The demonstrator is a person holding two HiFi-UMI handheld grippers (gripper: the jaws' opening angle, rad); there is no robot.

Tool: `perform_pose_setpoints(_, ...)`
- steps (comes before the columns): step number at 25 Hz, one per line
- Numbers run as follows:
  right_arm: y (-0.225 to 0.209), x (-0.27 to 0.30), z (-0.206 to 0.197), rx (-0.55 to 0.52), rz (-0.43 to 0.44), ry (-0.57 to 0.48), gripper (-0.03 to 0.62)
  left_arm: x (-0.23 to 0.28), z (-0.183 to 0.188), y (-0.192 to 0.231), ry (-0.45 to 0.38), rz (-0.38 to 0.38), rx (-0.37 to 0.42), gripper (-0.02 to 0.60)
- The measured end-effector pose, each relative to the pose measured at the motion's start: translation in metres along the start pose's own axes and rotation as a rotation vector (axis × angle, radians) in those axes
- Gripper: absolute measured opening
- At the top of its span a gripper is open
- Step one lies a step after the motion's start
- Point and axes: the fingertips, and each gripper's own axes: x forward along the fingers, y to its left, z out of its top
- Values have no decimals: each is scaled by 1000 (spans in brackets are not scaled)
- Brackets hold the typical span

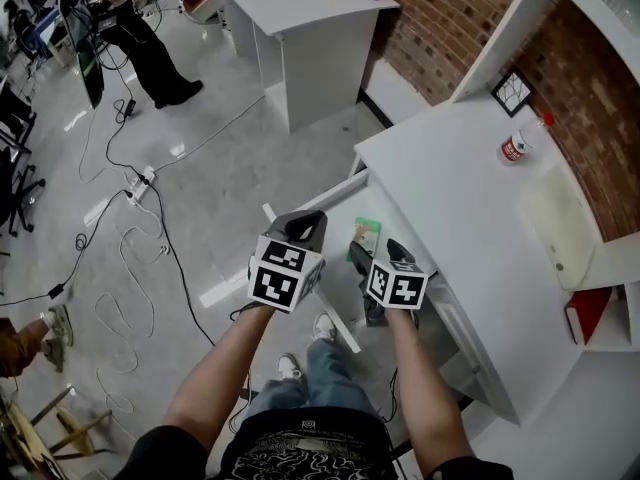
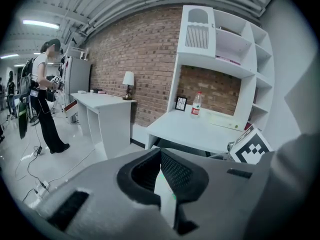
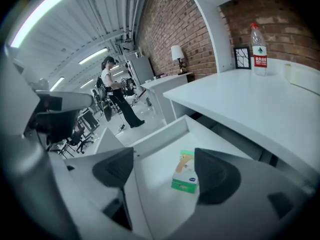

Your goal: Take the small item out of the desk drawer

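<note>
The desk drawer (image 1: 338,194) is pulled out over the floor. A small green and white box (image 1: 366,236) lies flat on its white bottom. My left gripper (image 1: 303,228) sits at the drawer's front panel (image 1: 335,320). In the left gripper view its jaws (image 2: 161,171) are shut on a thin white edge of that panel. My right gripper (image 1: 378,254) hovers over the drawer, open. In the right gripper view the box (image 3: 186,173) lies below and between the wide-apart jaws (image 3: 165,170), closer to the right pad (image 3: 216,176), and nothing touches it.
The white desk (image 1: 470,188) above the drawer carries a water bottle (image 1: 520,143) and a small picture frame (image 1: 513,90). A second white desk (image 1: 300,8) stands farther off. Cables (image 1: 130,268) trail over the floor at the left, where a person (image 1: 140,28) stands.
</note>
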Motion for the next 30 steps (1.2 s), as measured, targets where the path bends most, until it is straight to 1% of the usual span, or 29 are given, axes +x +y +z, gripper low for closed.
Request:
perform_pose_setpoints(6,-21,43,-17,15,-28,58,391,18,-11,25,29,17,5,0)
perform_pose_setpoints(13,-44,87,-43,70,-70,115,399,37,-17,44,34,14,22,0)
perform_pose_setpoints(14,-44,92,-47,73,-72,125,409,38,-17,48,35,18,21,0)
perform_pose_setpoints(20,-62,113,-65,107,-117,182,413,44,-18,55,31,29,10,0)
perform_pose_setpoints(25,-74,128,-76,120,-157,220,431,45,-17,60,32,38,18,0)
perform_pose_setpoints(30,-79,135,-86,142,-190,255,433,44,-20,64,44,50,36,0)
